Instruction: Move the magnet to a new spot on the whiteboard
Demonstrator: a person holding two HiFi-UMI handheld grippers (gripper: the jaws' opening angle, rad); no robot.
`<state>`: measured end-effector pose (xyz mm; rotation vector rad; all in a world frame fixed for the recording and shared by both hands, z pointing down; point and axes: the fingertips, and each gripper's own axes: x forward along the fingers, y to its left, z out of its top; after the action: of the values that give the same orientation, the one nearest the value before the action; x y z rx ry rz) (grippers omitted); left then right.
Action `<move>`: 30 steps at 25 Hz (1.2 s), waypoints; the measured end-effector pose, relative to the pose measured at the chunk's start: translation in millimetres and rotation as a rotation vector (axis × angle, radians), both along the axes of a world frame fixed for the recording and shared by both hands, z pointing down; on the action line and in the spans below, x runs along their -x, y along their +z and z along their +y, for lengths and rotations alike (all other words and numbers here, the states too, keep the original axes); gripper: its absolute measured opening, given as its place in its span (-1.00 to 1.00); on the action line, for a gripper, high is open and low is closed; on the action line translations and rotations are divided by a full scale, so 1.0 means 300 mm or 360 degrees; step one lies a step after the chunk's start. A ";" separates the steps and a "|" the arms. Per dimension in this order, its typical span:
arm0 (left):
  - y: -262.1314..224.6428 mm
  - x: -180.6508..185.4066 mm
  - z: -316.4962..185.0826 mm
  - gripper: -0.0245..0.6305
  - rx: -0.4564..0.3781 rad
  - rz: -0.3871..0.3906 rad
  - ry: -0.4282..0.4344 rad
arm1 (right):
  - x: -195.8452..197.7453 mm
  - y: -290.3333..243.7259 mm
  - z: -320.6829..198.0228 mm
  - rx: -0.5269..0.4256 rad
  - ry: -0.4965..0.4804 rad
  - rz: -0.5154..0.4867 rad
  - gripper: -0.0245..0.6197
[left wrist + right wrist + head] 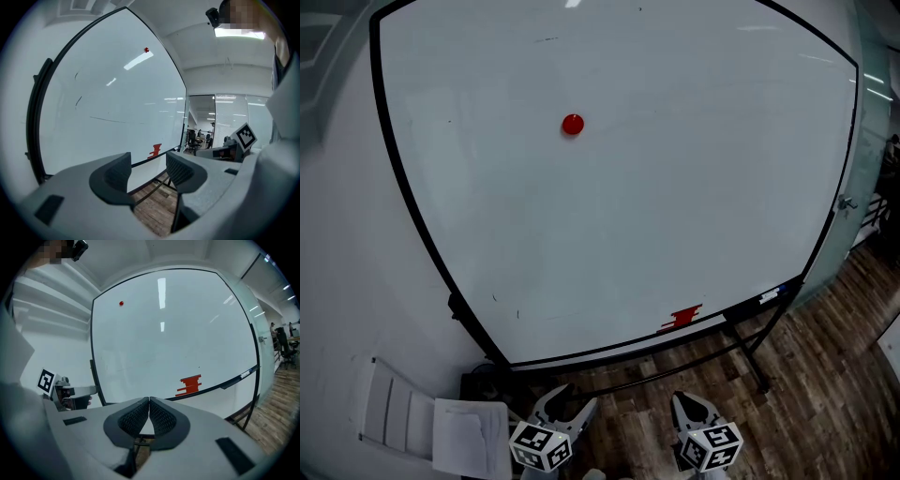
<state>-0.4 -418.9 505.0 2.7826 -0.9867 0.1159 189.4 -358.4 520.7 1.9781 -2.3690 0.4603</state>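
The left gripper (pixel 567 401) is hanging near and low, jaws apart and empty. The right gripper (pixel 690 405) is sitting beside it, jaws pressed together. One red magnet (pixel 572 124) is clinging far up the whiteboard (pixel 694 187), left of centre, with bare board lying all around it inside the black frame (pixel 411 202).

Top edge of whiteboard (pixel 675 234) out of frame; red print (pixel 681 319) illegibly small.

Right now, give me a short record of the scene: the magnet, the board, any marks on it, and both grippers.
magnet: red, round, on the board's upper left part, nothing touching it
whiteboard: white, black frame, on a stand
red mark: near the board's bottom edge
left gripper: jaws apart, empty, low below the board
right gripper: jaws together, nothing between them, low beside the left
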 end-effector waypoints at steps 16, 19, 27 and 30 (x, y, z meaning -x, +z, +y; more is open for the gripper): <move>-0.290 -0.051 -0.150 -0.22 -0.0312 0.0050 -0.0080 | -0.114 -0.374 -0.207 -0.0350 -0.0191 0.0235 -0.84; -0.399 -0.060 -0.191 -0.22 -0.0452 0.0035 -0.0133 | -0.125 -0.504 -0.266 -0.0480 -0.0251 0.0318 -0.84; -0.724 -0.087 -0.285 -0.22 -0.0775 0.0080 -0.0256 | -0.086 -0.869 -0.367 -0.0807 -0.0400 0.0491 -0.84; -0.856 -0.104 -0.306 -0.22 -0.0905 0.0081 -0.0280 | -0.081 -0.971 -0.396 -0.0902 -0.0430 0.0561 -0.84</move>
<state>30.8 -510.9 248.3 3.1419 -1.4319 -0.3064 213.8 -477.1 229.4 1.6537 -2.6440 -0.5816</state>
